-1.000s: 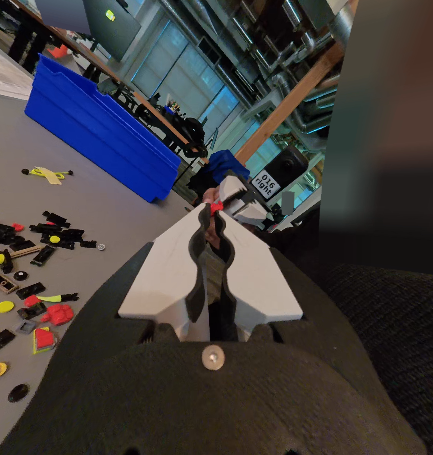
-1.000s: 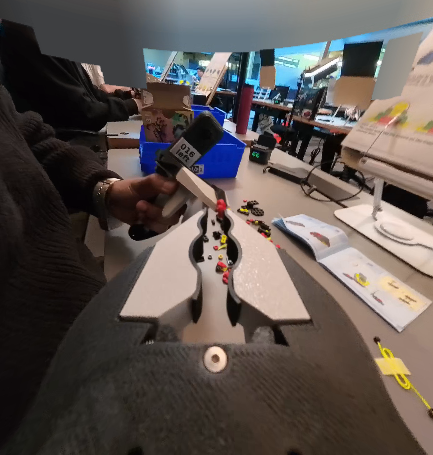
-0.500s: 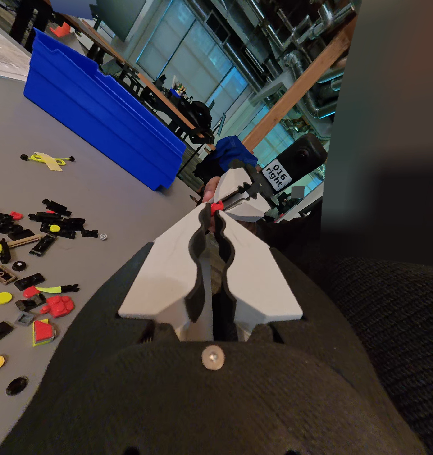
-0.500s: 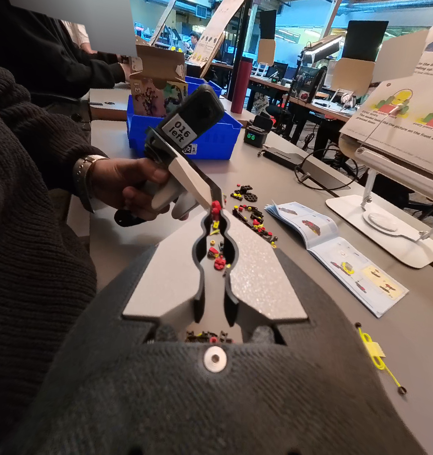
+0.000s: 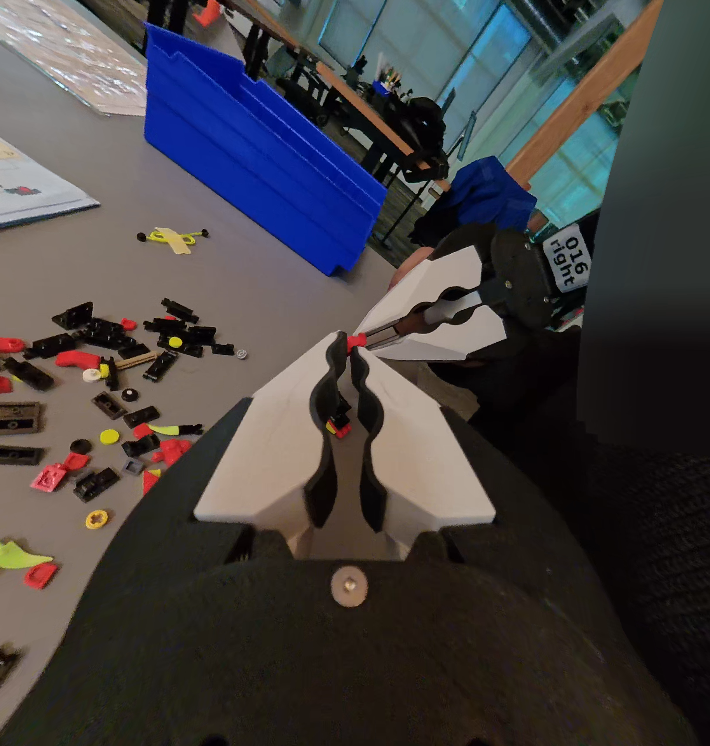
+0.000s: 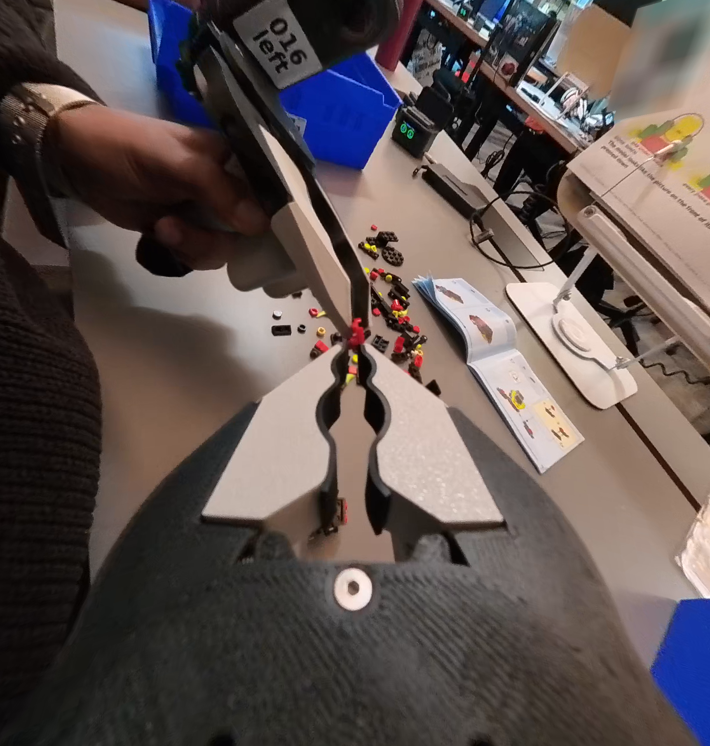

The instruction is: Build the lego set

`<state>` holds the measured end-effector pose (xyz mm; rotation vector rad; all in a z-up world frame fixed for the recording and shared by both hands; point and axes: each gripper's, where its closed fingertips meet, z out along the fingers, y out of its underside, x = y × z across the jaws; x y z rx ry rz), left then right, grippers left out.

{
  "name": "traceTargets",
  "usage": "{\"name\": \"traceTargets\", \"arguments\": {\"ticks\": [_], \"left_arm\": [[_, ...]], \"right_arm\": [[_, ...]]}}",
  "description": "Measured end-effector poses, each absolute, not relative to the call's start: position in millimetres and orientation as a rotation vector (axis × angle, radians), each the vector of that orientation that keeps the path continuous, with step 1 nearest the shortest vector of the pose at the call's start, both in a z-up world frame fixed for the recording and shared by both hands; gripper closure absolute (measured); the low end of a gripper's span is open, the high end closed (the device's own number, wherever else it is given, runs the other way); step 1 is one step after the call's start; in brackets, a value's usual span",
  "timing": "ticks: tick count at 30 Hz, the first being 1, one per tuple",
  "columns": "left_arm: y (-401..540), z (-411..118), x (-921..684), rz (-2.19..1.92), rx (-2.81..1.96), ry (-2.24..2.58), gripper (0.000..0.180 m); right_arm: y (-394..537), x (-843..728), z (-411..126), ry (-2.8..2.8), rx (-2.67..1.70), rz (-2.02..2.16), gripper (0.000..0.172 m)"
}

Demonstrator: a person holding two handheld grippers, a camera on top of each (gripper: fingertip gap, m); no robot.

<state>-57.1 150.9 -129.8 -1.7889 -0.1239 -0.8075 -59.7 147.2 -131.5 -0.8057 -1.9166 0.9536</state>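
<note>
Pinching one small red brick piece point(image 5: 355, 341) between them, two grippers meet tip to tip above the grey table point(image 5: 264, 282): the left gripper point(image 5: 347, 348) and right gripper point(image 6: 355, 350) each clamp it with jaws closed. One blue bin point(image 5: 256, 161), one open booklet point(image 6: 506, 363) and scattered bricks point(image 5: 103, 363) lie nearby.

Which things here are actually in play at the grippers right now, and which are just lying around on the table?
In play:
- left gripper
- right gripper
- small red piece, pinched at both grippers' tips

Lying about:
- loose pieces
- blue bin
- open booklet
- yellow cord
- lamp base
</note>
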Motion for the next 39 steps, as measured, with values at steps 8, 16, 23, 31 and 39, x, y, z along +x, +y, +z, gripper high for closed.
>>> {"name": "traceTargets", "arguments": {"ticks": [8,16,23,31,39], "left_arm": [[155,-133,-61,-0.862,-1.756,-0.287,0.180],[157,-143,-85,-0.881,-1.718,-0.458,0.180],[155,-139,-114,-0.916,-1.628,-0.558,0.180],[139,-136,-152,-0.987,-1.522,-0.640,0.180],[127,-114,-162,-0.940,-1.474,-0.558,0.180]], "right_arm": [[151,-63,-134,-1.905,-0.867,0.916,0.170],[129,-62,-136,-1.955,-0.742,0.805,0.172],[160,-67,-149,-1.943,-0.987,0.951,0.172],[156,-62,-161,-1.969,-1.076,1.120,0.172],[138,-62,-164,-2.002,-1.039,1.165,0.172]]}}
